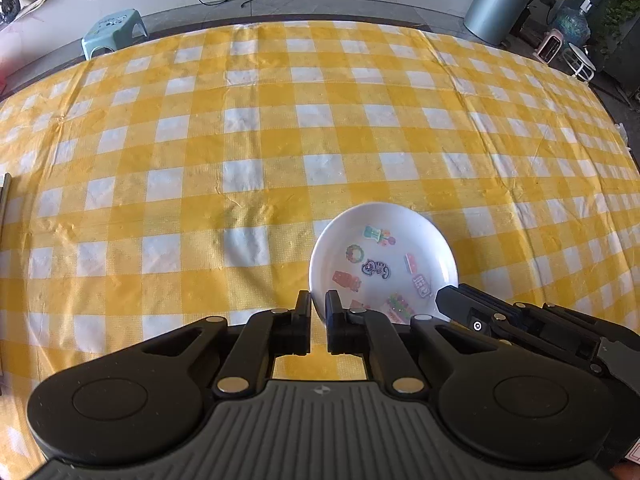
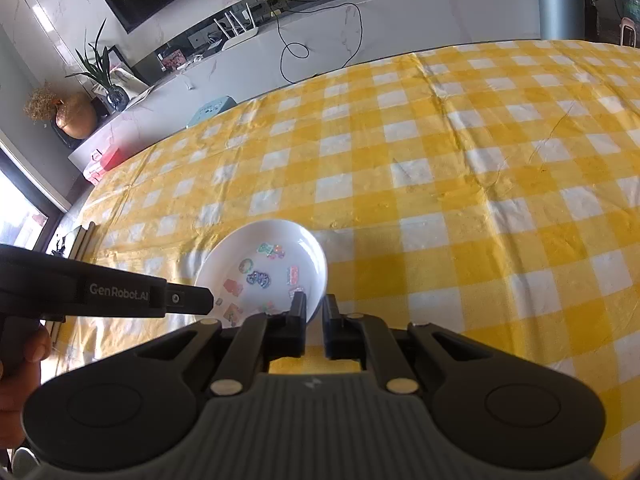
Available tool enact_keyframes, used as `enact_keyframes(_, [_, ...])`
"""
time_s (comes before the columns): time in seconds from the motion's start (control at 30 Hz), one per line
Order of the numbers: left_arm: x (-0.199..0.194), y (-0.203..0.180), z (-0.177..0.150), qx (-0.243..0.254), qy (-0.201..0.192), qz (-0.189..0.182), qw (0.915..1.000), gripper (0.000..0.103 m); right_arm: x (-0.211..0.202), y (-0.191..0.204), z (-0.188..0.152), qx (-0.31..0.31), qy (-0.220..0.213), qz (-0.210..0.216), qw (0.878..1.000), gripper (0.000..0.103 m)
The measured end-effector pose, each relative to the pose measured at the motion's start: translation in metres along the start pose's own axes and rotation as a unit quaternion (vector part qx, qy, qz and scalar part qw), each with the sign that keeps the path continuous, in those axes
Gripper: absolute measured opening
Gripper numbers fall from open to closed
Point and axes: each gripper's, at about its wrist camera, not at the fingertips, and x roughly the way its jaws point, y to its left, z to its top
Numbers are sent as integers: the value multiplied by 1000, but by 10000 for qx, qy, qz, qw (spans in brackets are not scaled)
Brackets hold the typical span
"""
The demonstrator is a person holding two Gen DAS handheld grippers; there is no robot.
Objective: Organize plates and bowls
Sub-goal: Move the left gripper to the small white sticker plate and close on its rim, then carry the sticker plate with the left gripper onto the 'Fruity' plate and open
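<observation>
I hold a white plate (image 1: 384,256) with cartoon stickers from two sides. My left gripper (image 1: 319,316) is clenched on the plate's rim at its left near part, one finger inside and one outside. My right gripper (image 2: 314,314) is clenched on the rim at the right near part in the same way. The plate is over the yellow checked tablecloth (image 1: 260,120), close to the near edge of the tabletop; I cannot tell if it touches the cloth.

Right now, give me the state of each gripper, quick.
Left gripper: shut on the rim of the white sticker plate.
Right gripper: shut on the same plate's opposite rim.
</observation>
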Motion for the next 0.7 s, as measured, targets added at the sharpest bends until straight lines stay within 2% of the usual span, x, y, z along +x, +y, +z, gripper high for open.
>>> enact_keyframes(0.17, [-32, -16, -9, -48, -147, 103, 9998, 6, -29, -2, -6, 144, -124, 190, 9996, 5])
enact_keyframes(0.3, [-60, -35, -25, -19, -419, 94, 9991, 6, -58, -7, -14, 248, -273, 284, 9989, 5])
enact_keyframes(0.57, [-96, -69, -71, -293, -867, -129, 9957, 6, -113, -26, -39, 461, -505, 422, 9968, 4])
enact_keyframes(0.7, [-100, -80, -94, -639, -1002, -416, 9920, 6, -135, -40, -53, 613, -582, 404, 9956, 4])
